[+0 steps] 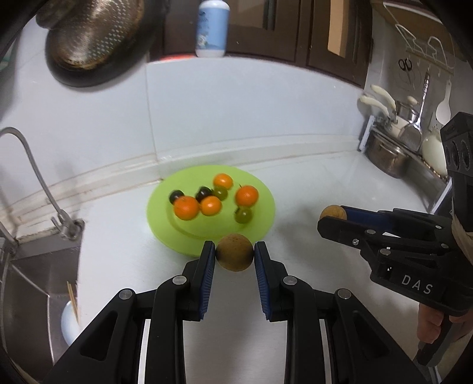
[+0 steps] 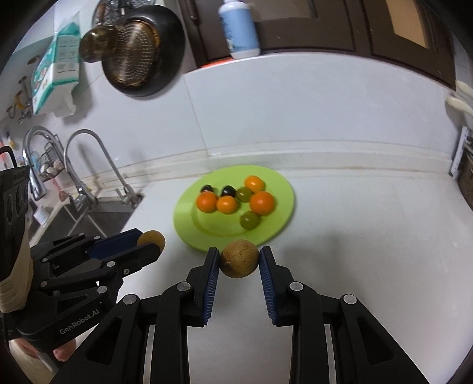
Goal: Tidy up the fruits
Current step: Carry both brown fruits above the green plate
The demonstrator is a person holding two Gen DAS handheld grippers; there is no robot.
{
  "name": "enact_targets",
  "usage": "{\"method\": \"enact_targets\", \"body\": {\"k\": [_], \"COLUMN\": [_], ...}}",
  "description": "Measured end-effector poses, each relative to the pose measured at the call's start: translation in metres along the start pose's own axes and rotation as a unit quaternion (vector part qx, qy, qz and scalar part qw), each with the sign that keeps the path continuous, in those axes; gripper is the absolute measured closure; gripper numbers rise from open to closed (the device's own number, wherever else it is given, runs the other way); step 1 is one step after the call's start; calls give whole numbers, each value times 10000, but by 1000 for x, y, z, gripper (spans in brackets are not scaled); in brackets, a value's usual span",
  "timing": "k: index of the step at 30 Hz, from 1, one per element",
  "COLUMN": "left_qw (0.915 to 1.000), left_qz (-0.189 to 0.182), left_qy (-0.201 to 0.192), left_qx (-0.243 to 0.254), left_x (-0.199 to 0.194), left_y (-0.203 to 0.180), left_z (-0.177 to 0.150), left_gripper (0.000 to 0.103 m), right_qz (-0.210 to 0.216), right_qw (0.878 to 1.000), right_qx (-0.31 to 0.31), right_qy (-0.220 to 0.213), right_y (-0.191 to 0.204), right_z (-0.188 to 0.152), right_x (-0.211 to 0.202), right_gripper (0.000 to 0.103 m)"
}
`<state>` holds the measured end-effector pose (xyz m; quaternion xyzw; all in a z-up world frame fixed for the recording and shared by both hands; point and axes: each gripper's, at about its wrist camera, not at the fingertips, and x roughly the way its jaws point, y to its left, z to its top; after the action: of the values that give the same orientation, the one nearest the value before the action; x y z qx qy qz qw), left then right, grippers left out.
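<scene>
Near the green plate (image 1: 260, 227), the left gripper (image 1: 234, 251) clamps a brown fruit (image 1: 234, 255) above the counter (image 1: 325, 189). Right of it, the right gripper (image 2: 239, 258) clamps another longan (image 2: 239, 263). Oranges (image 1: 186, 207) and grapes (image 1: 243, 215) lie on the plate.

Ahead of the tongs a white countertop (image 1: 310, 189) runs to a white tiled wall (image 1: 236, 103), with a worn pale strip along the joint. Above that, dark brown cabinet doors (image 1: 295, 29) with a white and blue bottle (image 1: 212, 28) standing at their foot. Up and to the left hangs a black pan with a metal strainer (image 2: 139, 53) in it. Far left sits a steel sink (image 1: 29, 280) with a curved tap (image 2: 97, 159). Far right, steel pots (image 1: 387, 153) and hanging utensils (image 1: 419, 106). Light is soft and even
</scene>
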<state>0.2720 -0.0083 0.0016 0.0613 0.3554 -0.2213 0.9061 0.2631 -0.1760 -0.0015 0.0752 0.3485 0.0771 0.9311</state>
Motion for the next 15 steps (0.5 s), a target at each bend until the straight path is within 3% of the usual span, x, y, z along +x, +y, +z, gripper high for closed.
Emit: {"method": "enact_targets", "body": {"k": [9,15], "left_qw": [9996,9997], "left_qz": [168,25], "left_qy": [-225,-257], "left_qx": [9,-27], "left_x": [-4,7], "left_y": [21,33], "left_z": [13,24], "left_gripper": [76,76], "right_qz": [72,69], "right_qw": [9996,9992], "right_qx": [-239,-369], "right_qy": [-98,-156], "right_y": [23,30], "right_z": [17,32], "right_x": [6,16], "right_gripper": [74,74]}}
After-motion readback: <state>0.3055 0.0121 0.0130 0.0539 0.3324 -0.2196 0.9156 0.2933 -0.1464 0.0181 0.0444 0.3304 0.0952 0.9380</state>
